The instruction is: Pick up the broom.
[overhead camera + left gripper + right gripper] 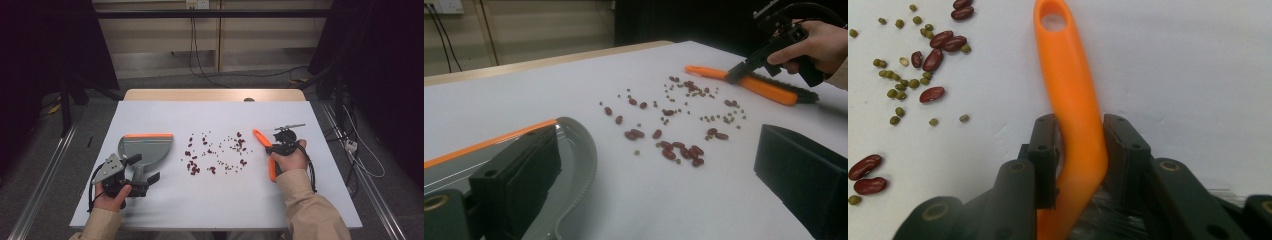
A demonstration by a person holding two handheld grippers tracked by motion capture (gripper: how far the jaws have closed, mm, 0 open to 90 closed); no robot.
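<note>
My right gripper point(276, 146) has its fingers point(1044, 145) closed on the handle of the orange brush point(265, 150), one pad pressed to each side of it. The brush lies on the white surface point(210, 200), right of the spill, handle pointing away from me and to the left; black bristles show beneath the gripper in the right gripper view.

My left gripper point(145, 170) has its fingers point(519, 180) spread wide and holds nothing. It sits at the near end of the grey dustpan point(145, 147), one finger over the pan's edge, the other over bare surface. The dustpan rests flat at left, its orange-lipped edge turned away from me.

Red beans point(192, 167) and small green beans point(719, 117) lie scattered between dustpan and brush, touching neither.
</note>
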